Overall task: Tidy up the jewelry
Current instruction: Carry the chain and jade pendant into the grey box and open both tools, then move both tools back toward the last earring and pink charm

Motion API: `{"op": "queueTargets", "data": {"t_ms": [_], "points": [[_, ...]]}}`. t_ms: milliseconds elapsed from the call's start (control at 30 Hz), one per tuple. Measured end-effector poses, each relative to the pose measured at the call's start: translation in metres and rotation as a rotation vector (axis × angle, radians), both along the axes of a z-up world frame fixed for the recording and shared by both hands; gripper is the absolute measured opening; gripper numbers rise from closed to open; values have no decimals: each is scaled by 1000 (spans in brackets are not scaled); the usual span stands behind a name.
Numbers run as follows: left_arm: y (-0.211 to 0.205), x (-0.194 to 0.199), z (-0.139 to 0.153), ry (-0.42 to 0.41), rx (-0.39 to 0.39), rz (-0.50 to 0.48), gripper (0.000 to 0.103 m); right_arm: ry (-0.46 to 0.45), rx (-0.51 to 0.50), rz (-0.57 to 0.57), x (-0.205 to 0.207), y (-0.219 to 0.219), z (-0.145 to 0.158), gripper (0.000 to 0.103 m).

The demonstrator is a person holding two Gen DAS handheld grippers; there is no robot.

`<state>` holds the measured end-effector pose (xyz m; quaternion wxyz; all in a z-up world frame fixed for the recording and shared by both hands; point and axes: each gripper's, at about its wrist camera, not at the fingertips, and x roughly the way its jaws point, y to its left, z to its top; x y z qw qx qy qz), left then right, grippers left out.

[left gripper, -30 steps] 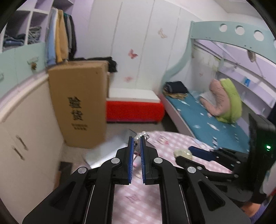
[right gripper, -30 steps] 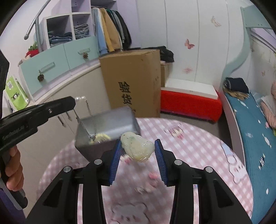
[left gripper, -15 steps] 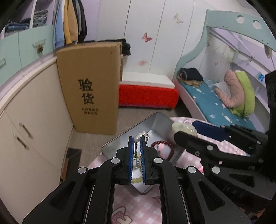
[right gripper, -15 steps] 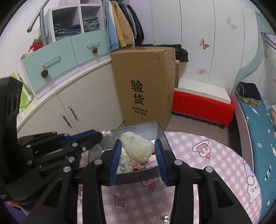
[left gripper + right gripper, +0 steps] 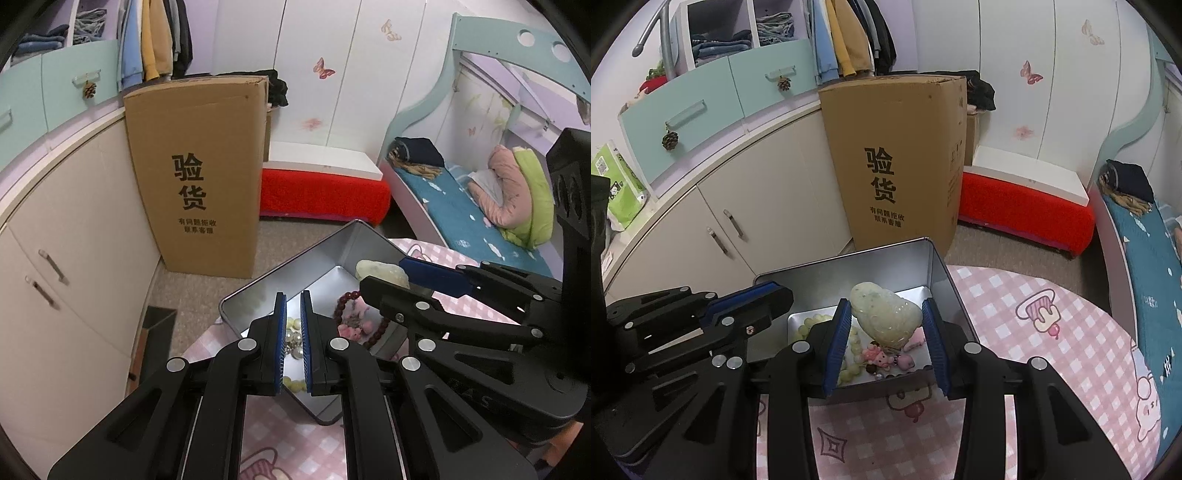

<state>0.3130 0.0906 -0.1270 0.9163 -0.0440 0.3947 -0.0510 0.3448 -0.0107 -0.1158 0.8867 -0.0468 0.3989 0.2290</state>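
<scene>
- Right tool point(image 5: 888, 334): its two blue pads pinch a pale green carved stone pendant point(image 5: 884, 319) by its flanks. The pendant's long axis runs up and slightly away from the tool, narrow end uppermost.
- Governing relation — the pendant hangs directly over the open metal tin point(image 5: 938, 273), just above the contents. The tin floor lies straight below and ahead of the right tool; from this, the coming move is judged to be a short descent and release, not a sideways carry.
- Left tool point(image 5: 293, 325): pads stand nearly together with a narrow gap, and nothing is visibly gripped between them. It points into the same tin from the tin's left side, close beside the right tool.
- Nearer arm: the right one, as it already carries the piece.
- Tin: rectangular, thin brushed sheet metal, rounded corners, upright walls, reflective inside. It rests on the bench point(image 5: 1052, 350), which is covered by a pink checked cloth with cartoon prints.
- Contents: a strand of pale green round beads point(image 5: 849, 363), a dark red bead bracelet point(image 5: 354, 299), and small pink charms point(image 5: 877, 356) — hard, smooth, loose pieces.
- Pendant: glossy, rounded, relief-carved; likely slippery and brittle, so a low release is advised.
- Behind the tin: an upright cardboard box point(image 5: 897, 155) on the floor.
</scene>
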Motion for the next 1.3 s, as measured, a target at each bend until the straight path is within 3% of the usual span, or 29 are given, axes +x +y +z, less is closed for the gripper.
{"op": "queueTargets", "data": {"t_ms": [333, 500, 667, 833, 967, 1100, 1300], "points": [[2, 3, -3, 13, 13, 12, 11, 21, -17, -3, 6, 2, -10, 39], [4, 3, -5, 24, 17, 34, 25, 22, -18, -14, 7, 0, -11, 39], [5, 0, -3, 22, 5, 35, 30, 17, -28, -18, 6, -2, -10, 39], [5, -4, 3, 15, -12, 46, 42, 8, -15, -30, 3, -9, -5, 39], [4, -14, 16, -20, -35, 56, 48, -17, 6, -44, -6, -22, 10, 39], [-5, -31, 35, -81, -43, 48, 63, -59, 18, -68, -24, -49, 33, 44], [-38, -57, 47, -128, -66, -3, 67, -72, 23, -137, -48, -98, 42, 45]]}}
